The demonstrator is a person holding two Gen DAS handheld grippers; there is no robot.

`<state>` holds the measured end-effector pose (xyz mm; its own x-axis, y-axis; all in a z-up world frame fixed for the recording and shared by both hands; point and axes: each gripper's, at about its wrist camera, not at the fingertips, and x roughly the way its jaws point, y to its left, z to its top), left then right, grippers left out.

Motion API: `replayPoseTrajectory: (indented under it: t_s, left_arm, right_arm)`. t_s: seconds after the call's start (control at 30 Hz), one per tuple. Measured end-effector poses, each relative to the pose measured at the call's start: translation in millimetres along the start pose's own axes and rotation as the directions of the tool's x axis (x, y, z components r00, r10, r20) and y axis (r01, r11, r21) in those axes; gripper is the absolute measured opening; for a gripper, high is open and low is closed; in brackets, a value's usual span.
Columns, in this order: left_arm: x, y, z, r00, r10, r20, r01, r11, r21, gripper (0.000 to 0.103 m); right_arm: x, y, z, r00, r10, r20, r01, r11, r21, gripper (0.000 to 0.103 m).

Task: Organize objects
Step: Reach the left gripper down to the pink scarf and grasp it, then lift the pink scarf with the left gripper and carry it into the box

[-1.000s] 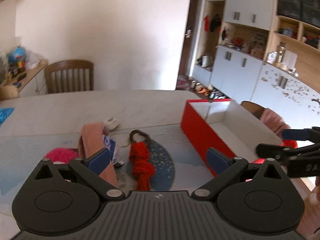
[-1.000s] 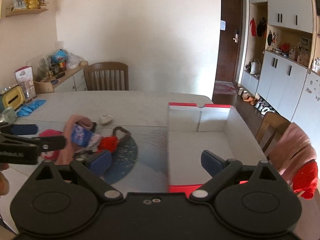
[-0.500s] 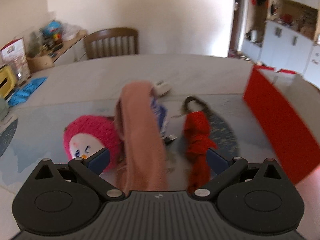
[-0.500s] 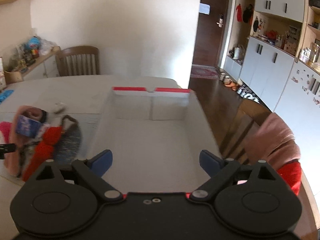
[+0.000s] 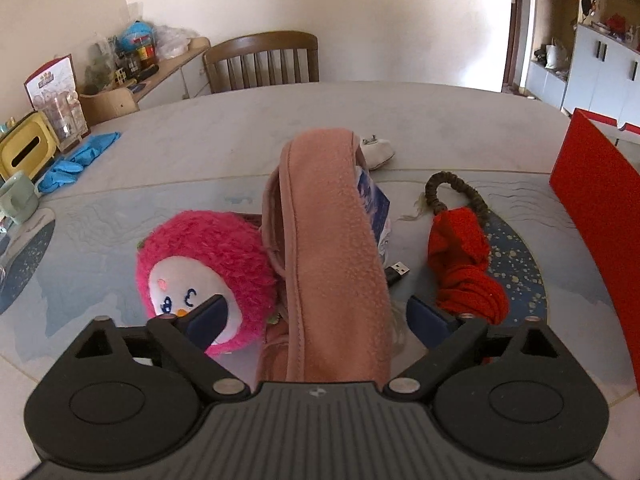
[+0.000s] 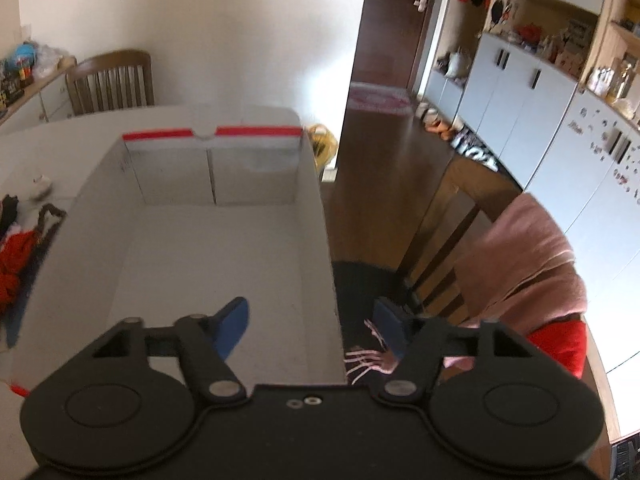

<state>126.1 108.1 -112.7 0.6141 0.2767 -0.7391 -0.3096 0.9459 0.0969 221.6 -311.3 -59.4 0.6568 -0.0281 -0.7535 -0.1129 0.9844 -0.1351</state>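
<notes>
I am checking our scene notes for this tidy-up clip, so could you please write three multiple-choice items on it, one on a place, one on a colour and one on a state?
1. Where does the plush toy lie?
A. In the box
B. On the table, left of the pink cloth
C. On the chair

2. What colour is the box inside?
A. White
B. Blue
C. Black

3. What lies in the box?
A. The knitted bundle
B. A cable
C. Nothing visible

Answers:
1 B: in the left wrist view it lies on the table beside the pink cloth.
2 A: its inner walls and floor are white, with red only at the rim.
3 C: its floor is bare, and the red knitted bundle lies on the table.
</notes>
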Motion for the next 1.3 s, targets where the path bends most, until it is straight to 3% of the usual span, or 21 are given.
replayPoseTrajectory:
  t_s: [0.2, 0.47, 0.67, 0.83, 1.3]
  left_arm:
    - [7, -5, 4, 1.0, 0.024, -0.004, -0.024, 1.0, 0.003, 0.086]
    - [4, -9, 3, 0.999, 0.033, -0.014, -0.033, 0.999, -0.009, 0.036]
    - [-5, -11, 4, 0.999, 0.049, 0.008, -0.05, 0.999, 0.002, 0.017]
    - [-15, -6, 10, 0.998, 0.05, 0.029, -0.05, 0.999, -0.014, 0.009]
    - [-74, 3, 51, 0.989, -0.019, 0.146, 0.023, 0.999, -0.03, 0.008]
  right_arm:
    - [14, -9, 2, 0.998, 0.018, -0.059, -0.018, 1.0, 0.002, 0.044]
    - [27, -11, 1, 0.994, 0.059, -0.091, -0.06, 0.998, -0.004, 0.022]
    - [29, -16, 1, 0.994, 0.056, -0.09, -0.056, 0.998, 0.005, 0.009]
    - [29, -19, 2, 0.994, 0.061, -0.087, -0.061, 0.998, 0.004, 0.005]
    - [27, -17, -2, 0.993, 0.092, -0.08, -0.094, 0.995, -0.02, 0.003]
